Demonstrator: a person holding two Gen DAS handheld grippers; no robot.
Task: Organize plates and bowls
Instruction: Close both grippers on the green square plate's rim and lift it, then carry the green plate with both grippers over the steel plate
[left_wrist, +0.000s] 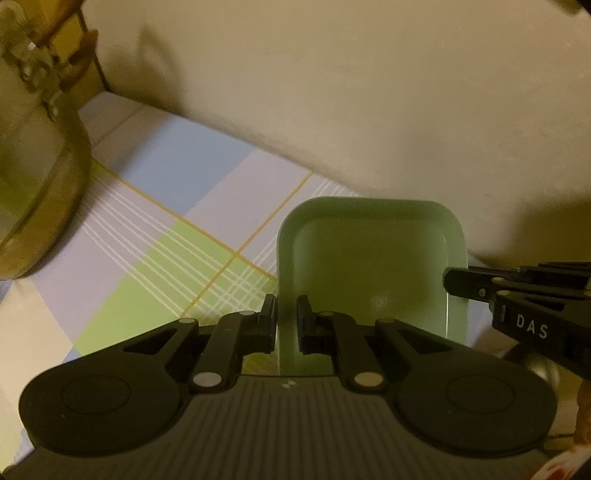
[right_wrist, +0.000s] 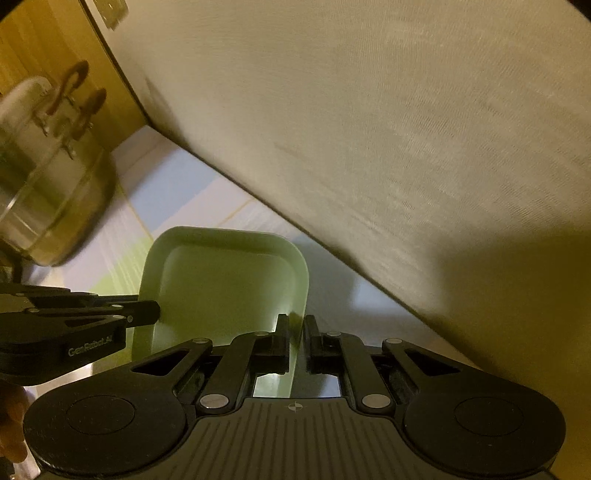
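A pale green square plate (left_wrist: 369, 258) with rounded corners is held over a checked tablecloth (left_wrist: 159, 236), close to a cream wall. My left gripper (left_wrist: 287, 317) is shut on the plate's left rim. My right gripper (right_wrist: 296, 332) is shut on the plate's right rim; the plate also shows in the right wrist view (right_wrist: 221, 280). Each gripper shows in the other's view: the right one (left_wrist: 452, 282) at the plate's right edge, the left one (right_wrist: 153, 312) at its left edge.
A steel pressure cooker (left_wrist: 33, 177) with brown handles stands on the cloth to the left, also in the right wrist view (right_wrist: 48, 184). The cream wall (left_wrist: 369, 92) runs just behind the plate. A wooden panel (right_wrist: 48, 55) closes the far left corner.
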